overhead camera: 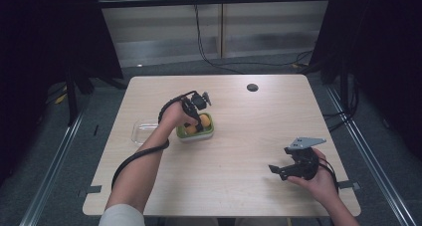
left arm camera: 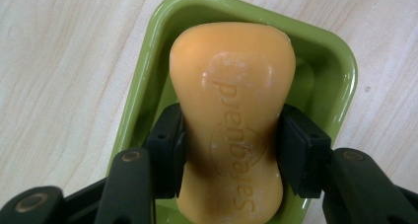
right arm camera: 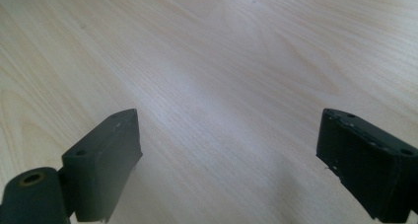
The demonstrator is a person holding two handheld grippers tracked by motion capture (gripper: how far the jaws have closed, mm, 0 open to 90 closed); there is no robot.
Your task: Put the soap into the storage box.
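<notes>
An orange bar of soap (left arm camera: pixel 231 115) with embossed lettering lies inside a green soap dish (left arm camera: pixel 335 71). My left gripper (left arm camera: pixel 230 152) is shut on the soap's narrow waist, both pads pressing its sides. From above, the left gripper (overhead camera: pixel 198 121) reaches down into the green dish (overhead camera: pixel 209 133) at the table's middle left, with the orange soap (overhead camera: pixel 204 119) showing beside it. My right gripper (overhead camera: pixel 279 170) rests low over the table near the front right, open, its jaws wide apart with nothing between them (right arm camera: pixel 229 155).
A clear plastic lid or tray (overhead camera: pixel 141 131) lies just left of the green dish. A small dark round spot (overhead camera: pixel 252 87) sits near the table's far edge. The light wooden table (overhead camera: pixel 239 151) has bare room between the two hands.
</notes>
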